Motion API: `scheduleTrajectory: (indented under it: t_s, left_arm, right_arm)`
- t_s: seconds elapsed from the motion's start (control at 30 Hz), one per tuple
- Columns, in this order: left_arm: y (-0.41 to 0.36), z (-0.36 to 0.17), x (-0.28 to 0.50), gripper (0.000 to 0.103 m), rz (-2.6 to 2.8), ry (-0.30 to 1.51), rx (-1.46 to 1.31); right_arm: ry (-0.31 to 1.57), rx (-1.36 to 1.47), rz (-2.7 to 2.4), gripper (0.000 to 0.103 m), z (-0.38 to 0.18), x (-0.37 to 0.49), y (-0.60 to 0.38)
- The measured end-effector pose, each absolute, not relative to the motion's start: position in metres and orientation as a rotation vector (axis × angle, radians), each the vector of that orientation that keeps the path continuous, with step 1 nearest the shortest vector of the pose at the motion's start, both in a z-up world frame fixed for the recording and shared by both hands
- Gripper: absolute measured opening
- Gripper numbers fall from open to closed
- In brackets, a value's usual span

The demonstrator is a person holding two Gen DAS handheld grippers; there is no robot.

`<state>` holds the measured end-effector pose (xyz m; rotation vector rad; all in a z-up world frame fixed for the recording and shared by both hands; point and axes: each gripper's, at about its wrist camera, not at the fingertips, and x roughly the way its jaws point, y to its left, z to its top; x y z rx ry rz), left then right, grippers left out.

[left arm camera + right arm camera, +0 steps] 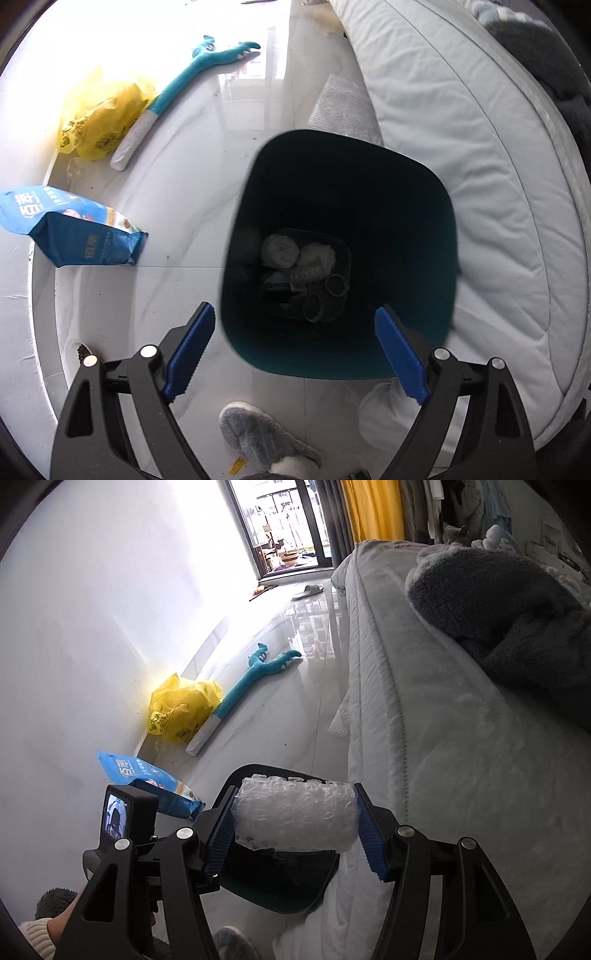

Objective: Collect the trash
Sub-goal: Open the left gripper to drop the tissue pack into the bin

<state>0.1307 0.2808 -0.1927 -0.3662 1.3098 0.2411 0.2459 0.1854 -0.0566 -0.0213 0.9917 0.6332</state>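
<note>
A dark teal trash bin (343,206) stands on the white floor beside the bed. It holds crumpled paper (280,251) and cardboard rolls. My left gripper (295,354) is open and empty, above the bin's near rim. My right gripper (295,816) is shut on a roll of bubble wrap (295,812) and holds it above the bin (280,886). Another piece of bubble wrap (343,107) lies on the floor against the bed, beyond the bin; it also shows in the right wrist view (341,720).
A white mattress (461,147) runs along the right. A yellow plastic bag (103,114), a teal plush toy (177,88) and a blue pet food bag (74,229) lie by the left wall. A grey slipper (258,439) is at the bottom.
</note>
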Motion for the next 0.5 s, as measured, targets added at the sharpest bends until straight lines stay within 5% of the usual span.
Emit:
scheduleTrajectory:
  t_s: [0.5]
  left_arm:
    - [0.342, -0.167, 0.093, 0.090, 0.286, 1.192, -0.348]
  right_arm:
    - [1.154, -0.117, 0.616, 0.062, -0.131, 0.251, 0.256]
